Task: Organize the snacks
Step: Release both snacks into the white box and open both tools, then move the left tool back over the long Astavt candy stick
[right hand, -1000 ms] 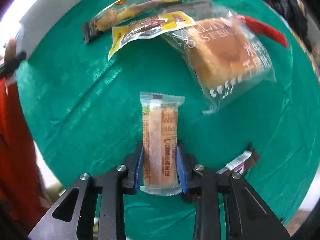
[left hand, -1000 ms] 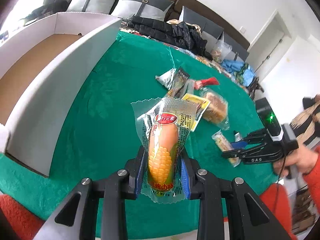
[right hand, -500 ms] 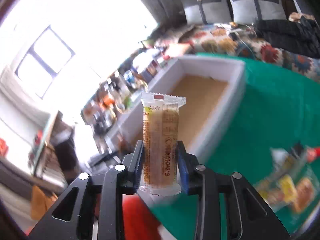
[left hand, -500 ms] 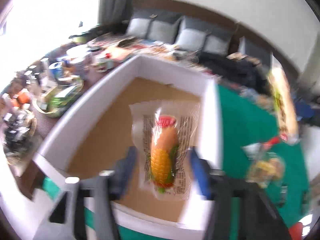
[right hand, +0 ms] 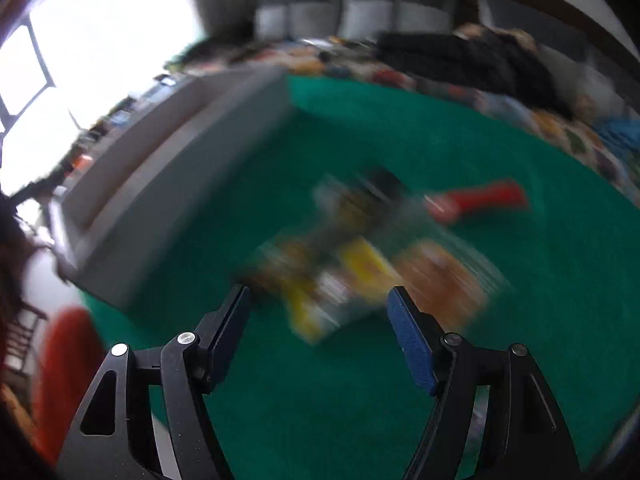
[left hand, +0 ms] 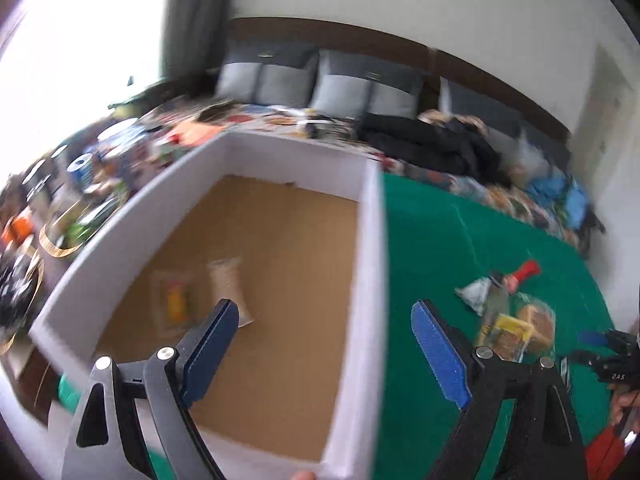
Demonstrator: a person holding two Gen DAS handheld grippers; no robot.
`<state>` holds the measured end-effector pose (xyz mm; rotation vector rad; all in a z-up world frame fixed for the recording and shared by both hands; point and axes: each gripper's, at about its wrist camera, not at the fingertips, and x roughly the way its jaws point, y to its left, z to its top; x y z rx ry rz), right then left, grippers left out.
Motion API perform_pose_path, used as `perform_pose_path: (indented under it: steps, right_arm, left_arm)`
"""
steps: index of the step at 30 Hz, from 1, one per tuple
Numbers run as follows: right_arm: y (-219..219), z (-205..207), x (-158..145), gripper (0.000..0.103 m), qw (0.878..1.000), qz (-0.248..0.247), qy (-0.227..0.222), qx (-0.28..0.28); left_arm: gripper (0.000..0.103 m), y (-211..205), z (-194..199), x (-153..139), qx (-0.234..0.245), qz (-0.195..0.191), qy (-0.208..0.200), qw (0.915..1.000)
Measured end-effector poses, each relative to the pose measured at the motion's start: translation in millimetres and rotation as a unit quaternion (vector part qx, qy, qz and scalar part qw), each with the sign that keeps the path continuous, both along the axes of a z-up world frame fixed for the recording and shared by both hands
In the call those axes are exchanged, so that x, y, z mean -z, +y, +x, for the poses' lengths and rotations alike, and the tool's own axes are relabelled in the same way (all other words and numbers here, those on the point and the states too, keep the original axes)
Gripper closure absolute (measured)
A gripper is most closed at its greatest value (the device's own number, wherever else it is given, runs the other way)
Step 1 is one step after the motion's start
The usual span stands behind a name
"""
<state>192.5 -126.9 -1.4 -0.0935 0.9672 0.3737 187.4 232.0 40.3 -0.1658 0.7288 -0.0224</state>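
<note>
A white-walled cardboard box (left hand: 372, 264) with a brown floor sits on the green tablecloth (left hand: 436, 240). Two snacks lie on its floor: the corn sausage pack (left hand: 176, 304) and a pale bar (left hand: 228, 284). My left gripper (left hand: 324, 340) is open and empty above the box's right wall. A pile of snack packs (left hand: 512, 320) lies on the cloth to the right. My right gripper (right hand: 318, 320) is open and empty above that blurred pile (right hand: 360, 256), with the box (right hand: 176, 184) to its left. The right gripper also shows in the left wrist view (left hand: 604, 352).
A sofa with grey cushions (left hand: 340, 88) and a black coat (left hand: 432, 144) stands behind the table. A cluttered side table (left hand: 60, 200) is left of the box. A red pack (right hand: 480, 200) lies at the pile's far side.
Both grippers have opened and let go of their snacks, which now lie in the box. The right gripper has swung back over the snack pile.
</note>
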Motion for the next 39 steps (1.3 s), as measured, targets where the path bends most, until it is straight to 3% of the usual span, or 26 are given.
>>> perform_pose_path:
  steps: [4,8,10,14,16,18,20,23,26,27,29,32,37,39]
  right_arm:
    - [-92,-47,33,0.029,0.997,-0.034,0.033,0.062]
    - [-142,-80,63,0.029,0.993,-0.005,0.084,0.086]
    - [-146,-84,72,0.029,0.991,0.014,0.093,0.090]
    - [-120,-68,91,0.027,0.989,0.039,0.110,0.090]
    - [-104,-60,89,0.028,0.991,0.039,0.085,0.092]
    - [-87,-45,87,0.030,0.989,0.076,0.088,0.088]
    - [-80,-34,83,0.030,0.988,0.091,0.076,0.099]
    - [-87,-33,61,0.028,0.987,0.099,0.028,0.123]
    - [-105,-46,45,0.028,0.989,0.062,-0.016,0.130]
    - [-112,-49,44,0.028,0.990,0.042,-0.025,0.134]
    - [-126,-54,51,0.028,0.988,0.001,-0.032,0.151]
    - [-147,-60,70,0.028,0.983,-0.023,-0.016,0.179]
    - [-161,-67,92,0.028,0.978,-0.042,-0.005,0.203]
    - [-159,-66,95,0.027,0.979,-0.048,-0.002,0.199]
  left_arm:
    - [0.015,-37,30,22,0.014,0.058,0.030,0.9977]
    - [0.016,-58,41,40,0.021,0.086,0.065,0.9940]
    - [0.016,-63,35,40,0.023,0.098,0.061,0.9931]
    - [0.015,-52,24,39,0.005,0.053,0.068,0.9963]
    - [0.015,-52,19,42,0.002,0.042,0.074,0.9964]
    - [0.016,-58,18,42,0.009,0.049,0.077,0.9958]
    - [0.016,-66,10,31,-0.011,0.081,0.053,0.9952]
    - [0.015,-90,-19,-3,-0.023,0.116,-0.032,0.9925]
    - [0.000,-119,-48,-25,-0.003,0.115,-0.094,0.9889]
    - [0.000,-131,-57,-27,0.016,0.104,-0.104,0.9890]
    - [0.000,-154,-63,-18,0.052,0.087,-0.082,0.9914]
    - [0.000,-185,-58,24,0.094,0.066,-0.016,0.9932]
    - [0.000,-220,-33,114,0.094,0.122,0.079,0.9849]
    - [0.000,-224,-23,133,0.092,0.130,0.101,0.9820]
